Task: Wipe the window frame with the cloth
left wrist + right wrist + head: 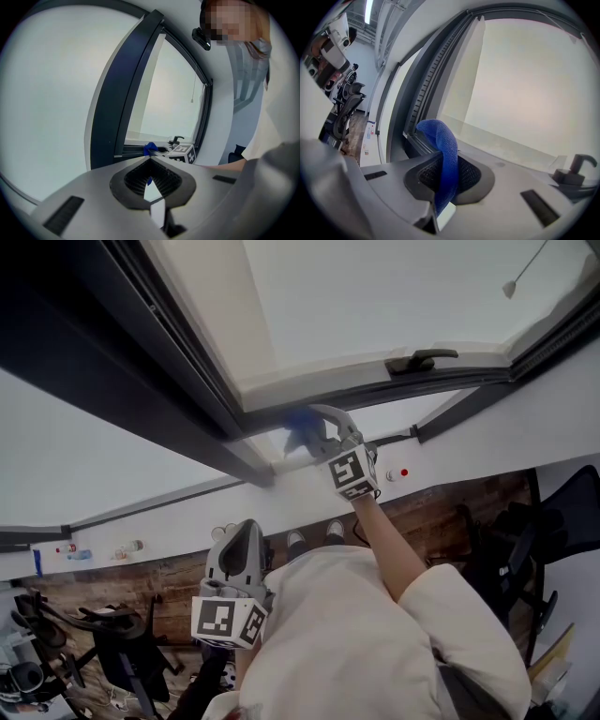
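Item 1, left gripper (246,532): jaws together with nothing between them, held low and close to my chest, tips aimed at the window.

Item 2, window frame (187,381): dark, running slantwise across the head view.

Item 3, cloth (445,159): blue, at the frame's bottom rail near the corner. Its long axis ran out along the jaws, and the free end arched over to the left toward the rail (contact with the rail could not be made out).

Item 4, right gripper (440,157): jaws clamped on the cloth's lower part. My forearm (389,545) was bare and stretched out to the rail, with the white sleeve (469,624) at the elbow.

Item 5, handle (422,360): dark, on the frame to the right of the gripper.
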### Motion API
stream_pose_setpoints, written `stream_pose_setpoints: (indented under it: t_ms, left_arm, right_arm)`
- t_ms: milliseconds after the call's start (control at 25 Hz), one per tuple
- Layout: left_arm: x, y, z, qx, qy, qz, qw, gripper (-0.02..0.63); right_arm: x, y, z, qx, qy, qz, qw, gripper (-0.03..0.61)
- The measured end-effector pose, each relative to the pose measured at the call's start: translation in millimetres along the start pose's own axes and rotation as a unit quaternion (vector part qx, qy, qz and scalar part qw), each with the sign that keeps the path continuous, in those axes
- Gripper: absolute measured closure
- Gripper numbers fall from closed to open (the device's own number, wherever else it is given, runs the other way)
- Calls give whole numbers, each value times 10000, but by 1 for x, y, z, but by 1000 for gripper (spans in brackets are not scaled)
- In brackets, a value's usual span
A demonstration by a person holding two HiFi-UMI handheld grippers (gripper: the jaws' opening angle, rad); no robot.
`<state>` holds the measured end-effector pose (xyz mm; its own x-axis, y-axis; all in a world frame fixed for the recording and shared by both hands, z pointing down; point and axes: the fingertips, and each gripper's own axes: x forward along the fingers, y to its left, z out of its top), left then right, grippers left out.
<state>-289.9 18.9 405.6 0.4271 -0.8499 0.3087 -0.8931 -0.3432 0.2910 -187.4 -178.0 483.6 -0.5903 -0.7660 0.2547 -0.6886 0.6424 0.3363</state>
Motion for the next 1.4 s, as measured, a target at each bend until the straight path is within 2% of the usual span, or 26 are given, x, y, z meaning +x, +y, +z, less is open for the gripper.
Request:
stream_pose_setpoints:
  t_ms: [160, 480, 1400]
  left_arm:
    - [5, -6, 1, 18, 4, -44, 10000, 605]
    - [19, -16, 3, 41, 40, -80, 10000, 606]
    - [46, -54, 1, 74, -2, -141, 9999, 606]
  right_arm:
    - [-5, -7, -4, 223, -64, 6, 9997, 534]
    - [-11, -22, -12, 150, 4, 115, 9998, 534]
    - [-50, -93, -46, 334, 70, -363, 9988, 534]
